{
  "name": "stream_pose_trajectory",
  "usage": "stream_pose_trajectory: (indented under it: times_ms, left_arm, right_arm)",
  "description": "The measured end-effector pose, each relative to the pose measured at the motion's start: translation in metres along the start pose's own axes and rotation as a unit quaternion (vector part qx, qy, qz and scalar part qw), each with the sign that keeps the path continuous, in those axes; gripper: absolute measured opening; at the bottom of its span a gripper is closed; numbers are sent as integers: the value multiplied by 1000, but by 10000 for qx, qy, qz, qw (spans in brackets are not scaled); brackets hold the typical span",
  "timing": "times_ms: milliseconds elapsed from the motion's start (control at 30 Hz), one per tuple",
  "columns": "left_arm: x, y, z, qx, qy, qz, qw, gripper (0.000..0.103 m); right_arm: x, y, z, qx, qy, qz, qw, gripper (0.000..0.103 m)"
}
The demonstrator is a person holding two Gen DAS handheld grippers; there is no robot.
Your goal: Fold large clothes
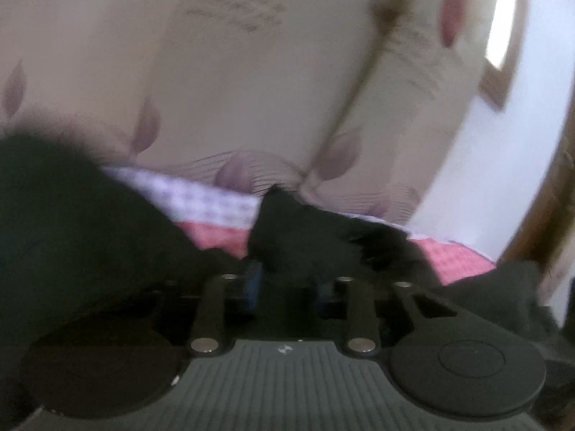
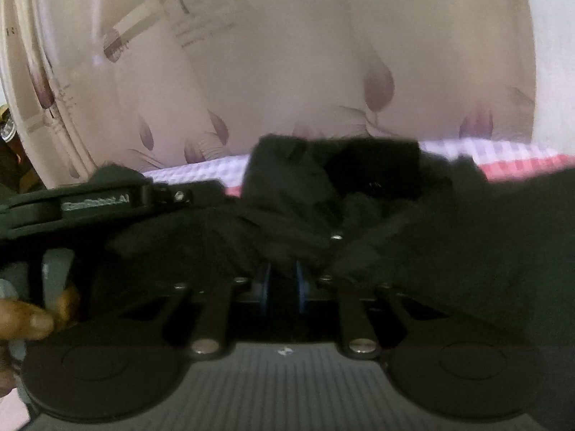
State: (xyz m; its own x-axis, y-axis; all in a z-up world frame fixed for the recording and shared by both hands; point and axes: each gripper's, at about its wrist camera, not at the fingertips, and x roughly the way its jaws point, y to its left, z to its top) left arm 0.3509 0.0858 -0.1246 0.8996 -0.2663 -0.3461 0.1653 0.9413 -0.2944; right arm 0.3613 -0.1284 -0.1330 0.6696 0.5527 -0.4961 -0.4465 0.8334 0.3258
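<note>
Nearest the lens in both views, the ribbed grey body and black linkage of each tool are filling the bottom of the frame, and just beyond them black cloth is bunching between blue-padded fingers. The left gripper [image 1: 289, 280] is pinching a gathered fold of the black garment [image 1: 305, 237], its jaws closed on the fabric at lower centre; the right gripper [image 2: 282, 280] is doing the same, jaws nearly together with cloth [image 2: 287, 194] wedged between them, while more of the garment is draping down the right side of that frame. At the left edge of the right view the other tool and the person's fingers [image 2: 32, 319] are showing, so the two tools are working near each other. The likeliest trouble, as I judge it, is that each pinch is taking a crumpled wad rather than a clean edge, so a layer could be slipping out or the fold could be landing crooked; the blur suggests fast movement, which would be adding to that. Below the cloth, a bed cover [image 1: 215, 233] checked in lilac and pink is lying across the middle of both frames. Behind it, a cream curtain [image 1: 233, 89] printed with mauve leaves is filling the upper half, with a white wall and wooden trim [image 1: 499, 82] at upper right in the left view.
</note>
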Motion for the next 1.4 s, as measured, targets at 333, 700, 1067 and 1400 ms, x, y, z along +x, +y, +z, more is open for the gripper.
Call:
stream_pose_trajectory:
  times_ms: [333,700,1067,1400]
  left_arm:
    - [-6,49,-4,-443,-135,186,9988,11]
    - [-41,125,-4,-1537,-251,515,9865,11]
    - [-47,187,-18,-3027,102,-47,9530,11]
    - [-45,212,-9,-3626,643,-393,9289,11]
  right_arm:
    - [-22,-77,1,1127,-233,-174,9932,0]
    - [-78,-151,-20,1632,-524,-430,9843,0]
    - [-108,-204,-40,2491,-549,-593,9651,0]
    - [-101,-180,-37,1800,-448,-1277,9743,0]
